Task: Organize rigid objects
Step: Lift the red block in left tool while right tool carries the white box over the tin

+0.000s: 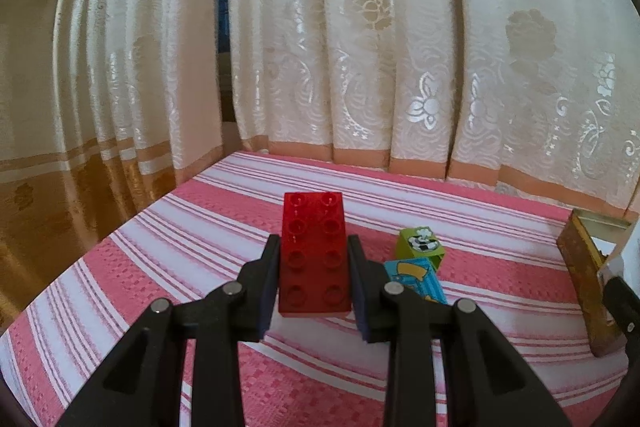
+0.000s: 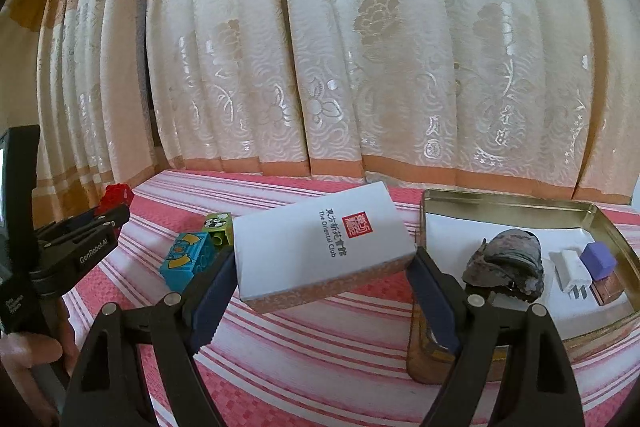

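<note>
While both grippers carry a load clear of the striped pink cloth (image 1: 132, 267) on the counter, the step in hand looks like the carry toward the open metal tin (image 2: 592, 211). The left gripper (image 1: 314, 277) is clamped on a red building brick (image 1: 314, 255), which juts forward past its fingertips. The right gripper (image 2: 322, 283) is clamped across a white card box (image 2: 320, 243), tilted between its pads. Just right of that gripper sits the tin, already holding a dark crumpled bundle (image 2: 506, 263), a white plug (image 2: 570, 269) and a purple-capped bottle (image 2: 600, 263). Ahead and left of the right gripper, a green block (image 2: 219, 227) and a blue block (image 2: 186, 259) lie touching on the cloth. Next, I judge, each load needs swinging over the tin and lowering into bare floor before release; the box is wide, so room looks tight.
</note>
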`<state>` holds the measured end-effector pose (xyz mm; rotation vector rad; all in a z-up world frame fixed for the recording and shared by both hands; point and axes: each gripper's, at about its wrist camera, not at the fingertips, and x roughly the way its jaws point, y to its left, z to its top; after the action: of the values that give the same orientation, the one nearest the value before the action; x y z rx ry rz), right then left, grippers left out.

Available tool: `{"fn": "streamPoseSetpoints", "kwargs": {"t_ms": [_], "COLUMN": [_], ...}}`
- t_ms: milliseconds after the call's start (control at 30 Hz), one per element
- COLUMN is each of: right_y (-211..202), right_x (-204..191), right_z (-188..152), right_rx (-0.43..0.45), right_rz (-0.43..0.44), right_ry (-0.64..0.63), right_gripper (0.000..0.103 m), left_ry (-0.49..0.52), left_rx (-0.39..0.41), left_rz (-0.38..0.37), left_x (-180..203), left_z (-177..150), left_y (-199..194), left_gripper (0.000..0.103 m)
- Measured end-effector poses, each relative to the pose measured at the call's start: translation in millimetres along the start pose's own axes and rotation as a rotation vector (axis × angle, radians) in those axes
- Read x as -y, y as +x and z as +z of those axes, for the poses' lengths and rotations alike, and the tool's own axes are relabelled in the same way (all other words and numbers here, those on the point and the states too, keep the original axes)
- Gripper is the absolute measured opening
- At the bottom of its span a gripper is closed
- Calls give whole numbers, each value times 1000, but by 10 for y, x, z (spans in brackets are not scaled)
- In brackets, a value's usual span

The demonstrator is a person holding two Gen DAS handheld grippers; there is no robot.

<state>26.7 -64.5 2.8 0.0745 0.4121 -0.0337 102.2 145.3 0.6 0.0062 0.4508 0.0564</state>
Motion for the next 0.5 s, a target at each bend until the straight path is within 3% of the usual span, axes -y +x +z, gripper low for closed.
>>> {"fn": "streamPoseSetpoints", "kwargs": {"t_ms": [500], "right_y": [-88], "right_x": [119], "right_z": [-20], "right_rx": [14], "right_rz": [-19], "right_ry": [17], "right_gripper": [85], "left_ry": [14], "left_rx": [37], "left_rz": [39], "left_x": [95], "left_z": [-33], "left_y": [-111], "left_gripper": [31]}}
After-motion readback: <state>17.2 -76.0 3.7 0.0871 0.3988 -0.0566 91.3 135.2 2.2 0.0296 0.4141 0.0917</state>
